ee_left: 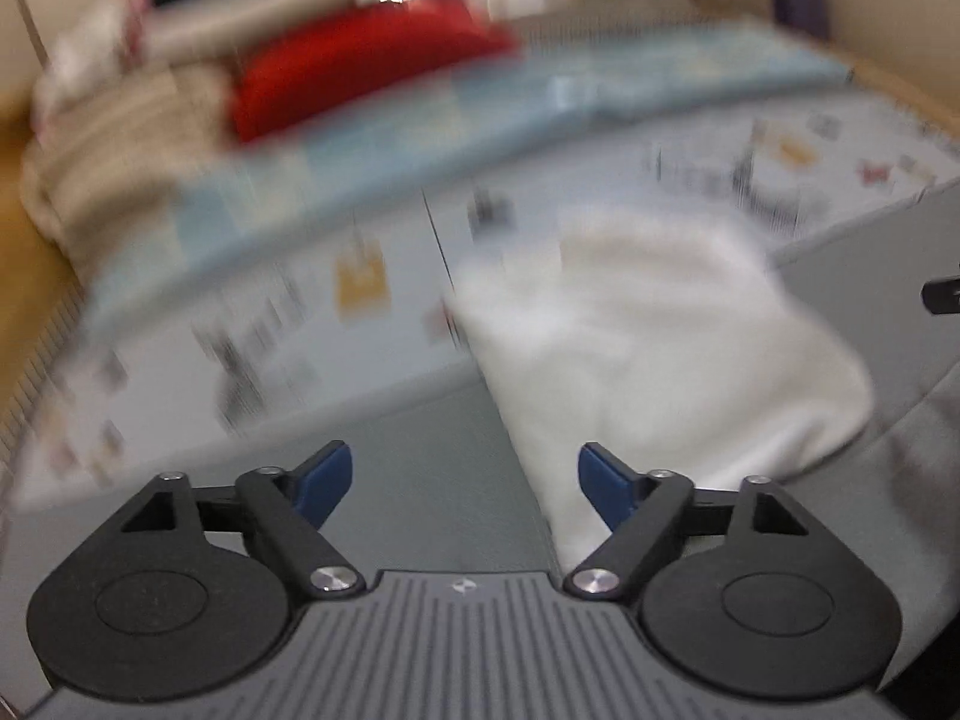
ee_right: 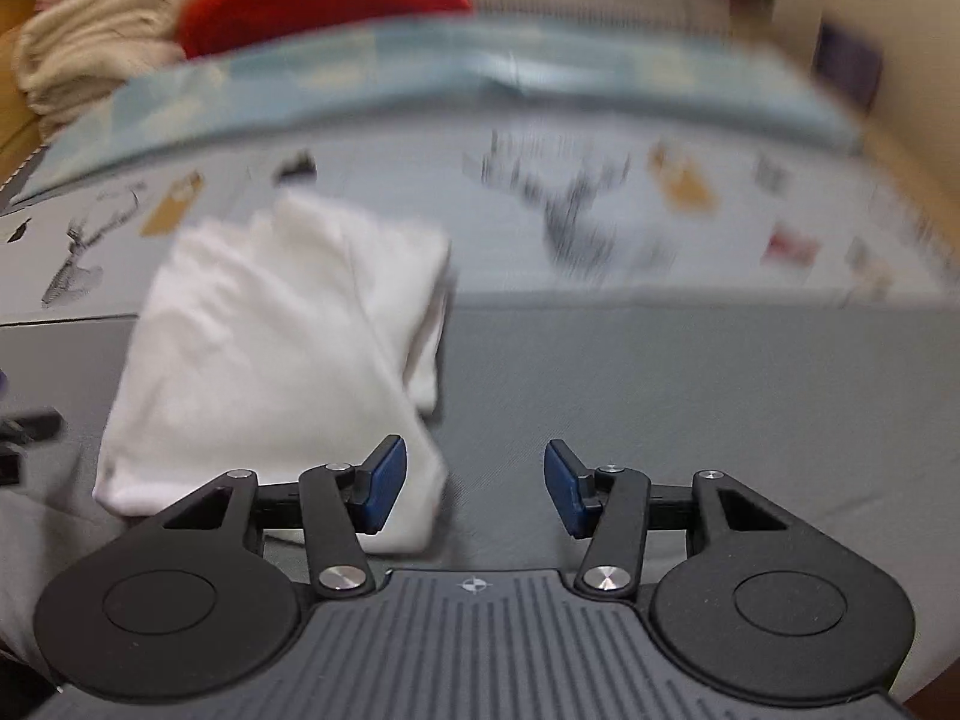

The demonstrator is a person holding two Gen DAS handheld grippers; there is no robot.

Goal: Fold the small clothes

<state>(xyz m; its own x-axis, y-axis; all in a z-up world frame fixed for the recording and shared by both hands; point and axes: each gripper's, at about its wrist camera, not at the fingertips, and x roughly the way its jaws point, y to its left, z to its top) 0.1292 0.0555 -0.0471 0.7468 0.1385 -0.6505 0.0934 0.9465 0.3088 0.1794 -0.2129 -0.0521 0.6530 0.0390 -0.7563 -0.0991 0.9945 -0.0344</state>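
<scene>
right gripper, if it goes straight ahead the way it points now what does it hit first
Most likely bare grey mat: the open right gripper points at it, and the white folded garment lies off to its left. Further on is the patterned sheet. Blur makes depth uncertain.

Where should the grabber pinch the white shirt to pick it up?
Probably the near corner of the white shirt, closest to the right gripper. The shirt lies folded and flat on the grey mat, so there is no raised part on top to pinch. Coming in low from the near side, with one finger slipping under the edge, looks easiest. Both grippers are open and empty.
</scene>
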